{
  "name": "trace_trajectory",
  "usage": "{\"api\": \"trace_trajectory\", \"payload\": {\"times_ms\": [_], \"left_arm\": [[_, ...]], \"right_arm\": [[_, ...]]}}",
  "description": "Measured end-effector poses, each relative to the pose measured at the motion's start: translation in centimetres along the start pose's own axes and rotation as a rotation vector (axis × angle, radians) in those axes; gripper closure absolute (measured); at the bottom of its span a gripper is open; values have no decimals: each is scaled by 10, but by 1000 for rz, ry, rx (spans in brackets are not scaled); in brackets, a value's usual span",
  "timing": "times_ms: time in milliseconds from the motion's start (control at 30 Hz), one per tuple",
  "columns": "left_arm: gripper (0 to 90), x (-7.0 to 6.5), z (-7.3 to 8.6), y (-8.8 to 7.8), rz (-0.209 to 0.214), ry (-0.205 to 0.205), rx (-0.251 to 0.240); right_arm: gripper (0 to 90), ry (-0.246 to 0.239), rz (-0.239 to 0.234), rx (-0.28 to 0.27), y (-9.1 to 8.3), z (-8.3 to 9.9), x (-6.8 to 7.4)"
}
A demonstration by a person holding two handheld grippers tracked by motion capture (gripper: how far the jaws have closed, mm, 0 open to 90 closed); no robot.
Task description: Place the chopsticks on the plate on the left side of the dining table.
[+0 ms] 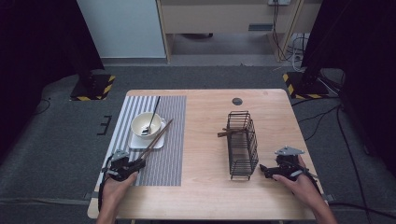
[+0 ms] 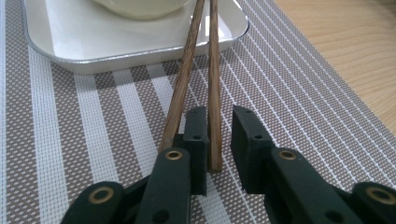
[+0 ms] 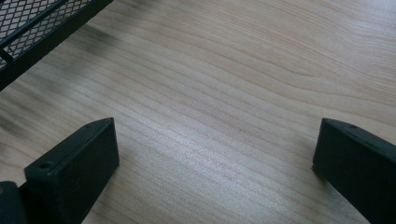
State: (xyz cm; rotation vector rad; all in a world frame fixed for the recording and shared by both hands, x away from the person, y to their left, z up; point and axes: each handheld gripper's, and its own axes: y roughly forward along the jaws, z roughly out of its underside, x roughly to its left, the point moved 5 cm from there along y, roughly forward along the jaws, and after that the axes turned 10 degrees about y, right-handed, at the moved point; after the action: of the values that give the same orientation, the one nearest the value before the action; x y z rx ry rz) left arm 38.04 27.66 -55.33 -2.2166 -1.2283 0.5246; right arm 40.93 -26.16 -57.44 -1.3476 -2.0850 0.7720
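One chopstick's (image 2: 178, 93) near end hides behind left gripper (image 2: 219, 140).

My left gripper (image 2: 219, 140) shows matt black plastic jaws with small brass-coloured rivets, and the chopsticks (image 2: 212, 70) by them look like dark wood, grain visible, dull finish. Under them the placemat (image 2: 303, 93) is a woven mesh, striped grey and white (rough to the eye). The tray (image 2: 116, 42) looks smooth and white with a slight sheen, the bowl (image 1: 146, 124) glossy cream. Over on my right, the table (image 3: 233, 93) is pale wood grain, satin-smooth, and the basket (image 1: 243, 144) is black wire.
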Motion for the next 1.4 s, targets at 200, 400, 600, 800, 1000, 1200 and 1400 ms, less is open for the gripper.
{"api": "trace_trajectory", "payload": {"times_ms": [200, 400, 600, 800, 1000, 1200, 1400], "left_arm": [[679, -3, -8, -3, 6, 21, -83], [603, -1, -15, -8, -13, 21, -159], [525, 5, -16, -12, -66, 28, -180], [411, 12, -11, -10, -134, 50, -128], [317, 13, -10, -9, -146, 43, -122], [278, 9, -8, -5, -156, 62, -79], [236, 8, -6, -1, -160, 62, -50]], "right_arm": [[2, -3, 0, -1, 0, 0, 0], [2, -3, -2, -1, 0, 0, 0], [2, -5, -1, 0, 0, 0, 0], [1, -3, -1, -1, 0, 0, 0], [2, -5, -1, 0, 0, 0, 0], [1, -3, -1, -1, 0, 0, 0], [1, -5, -1, -1, 0, 0, 0]]}}
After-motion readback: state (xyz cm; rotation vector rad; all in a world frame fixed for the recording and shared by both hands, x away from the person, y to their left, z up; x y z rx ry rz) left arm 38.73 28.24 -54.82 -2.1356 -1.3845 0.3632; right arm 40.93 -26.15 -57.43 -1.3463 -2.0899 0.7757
